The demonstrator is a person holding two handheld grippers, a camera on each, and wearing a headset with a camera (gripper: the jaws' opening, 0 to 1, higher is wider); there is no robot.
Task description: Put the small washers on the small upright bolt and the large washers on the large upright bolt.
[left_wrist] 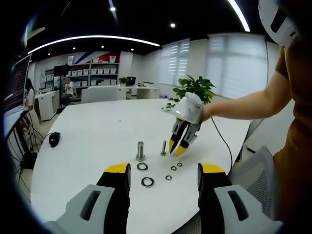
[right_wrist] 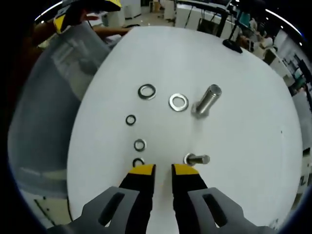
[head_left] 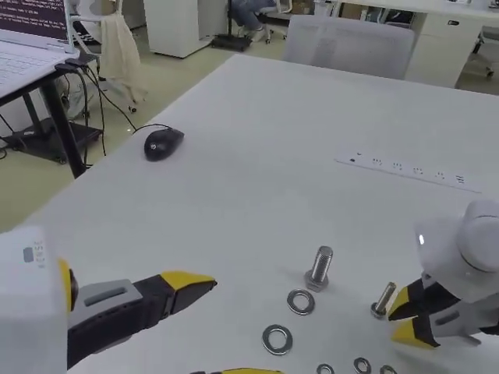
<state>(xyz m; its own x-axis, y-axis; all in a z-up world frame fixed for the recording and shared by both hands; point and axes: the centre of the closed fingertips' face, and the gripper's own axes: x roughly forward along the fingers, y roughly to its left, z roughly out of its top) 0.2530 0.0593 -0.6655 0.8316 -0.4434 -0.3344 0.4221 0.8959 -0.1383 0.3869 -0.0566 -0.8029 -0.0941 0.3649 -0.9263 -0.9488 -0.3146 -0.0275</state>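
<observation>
- Currently, the white table (head_left: 257,156) carries all the task parts, grouped near its front edge in the head view.
- Left gripper (left_wrist: 164,168): jaws spread wide with nothing between them. It is held above the table, well short of the parts. In the head view it enters from the lower left (head_left: 222,327).
- Right gripper (right_wrist: 164,169): jaws parted by a narrow gap only, with bare table visible between them and nothing gripped. Its tips sit just beside the small bolt (head_left: 392,322).
- Power strip (head_left: 409,170): lies flat toward the far right of the table.
- Mouse (head_left: 163,143): black, far left, well apart from the parts.
- Large bolt (head_left: 320,267): stands head down with its thread up and no washer on it.
- Small bolt (head_left: 383,299): stands head down to the right of the large bolt, bare, just ahead of the right gripper's jaw tip in the right gripper view (right_wrist: 196,159).
- Large washers (head_left: 301,301): two, flat on the table; one just beside the large bolt's base, the other (head_left: 277,339) nearer the front edge.
- Small washers (right_wrist: 140,145): three, flat on the table in a loose row; the nearest (right_wrist: 138,162) lies just ahead of the right gripper's other jaw tip.
</observation>
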